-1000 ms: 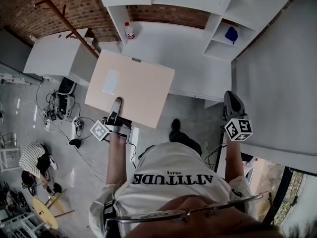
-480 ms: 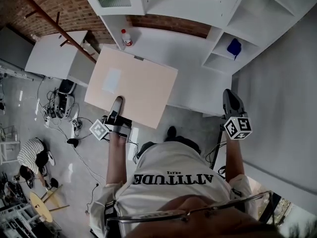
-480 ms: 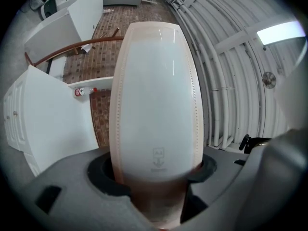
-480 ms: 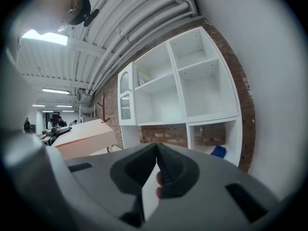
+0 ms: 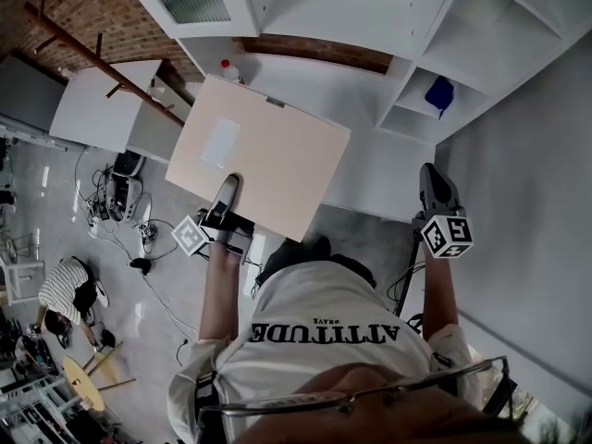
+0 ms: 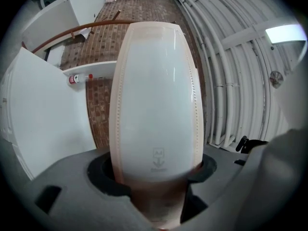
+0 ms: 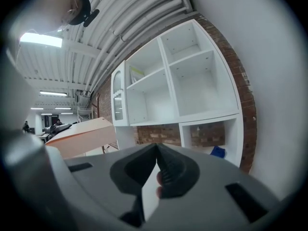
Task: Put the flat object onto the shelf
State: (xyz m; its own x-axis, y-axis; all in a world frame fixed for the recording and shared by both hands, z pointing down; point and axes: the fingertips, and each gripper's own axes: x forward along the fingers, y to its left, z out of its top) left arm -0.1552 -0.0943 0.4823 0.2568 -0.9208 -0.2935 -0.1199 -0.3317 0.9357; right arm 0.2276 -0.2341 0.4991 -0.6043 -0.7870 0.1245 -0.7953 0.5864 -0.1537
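The flat object [image 5: 264,160] is a large pale peach board with a paler patch on top. It hangs level in front of the white shelf unit [image 5: 370,109]. My left gripper [image 5: 225,195] is shut on its near edge. In the left gripper view the board's [image 6: 156,95] white face with a peach stitched border runs out from between the jaws. My right gripper [image 5: 435,181] hangs at the right, apart from the board, with its jaws together and nothing in them. The right gripper view shows the shelf's [image 7: 192,81] open compartments and the board [image 7: 82,137] at the left.
A small bottle with a red cap [image 5: 227,67] stands on the shelf's low surface, behind the board. A blue thing [image 5: 440,93] lies in a low compartment at the right. A white desk [image 5: 102,104], a slanting wooden pole [image 5: 92,58] and floor cables [image 5: 120,202] are at the left. A person [image 5: 69,294] sits on the floor.
The board and my left gripper have moved a little forward and to the right, toward the shelf. The right gripper has kept its place.
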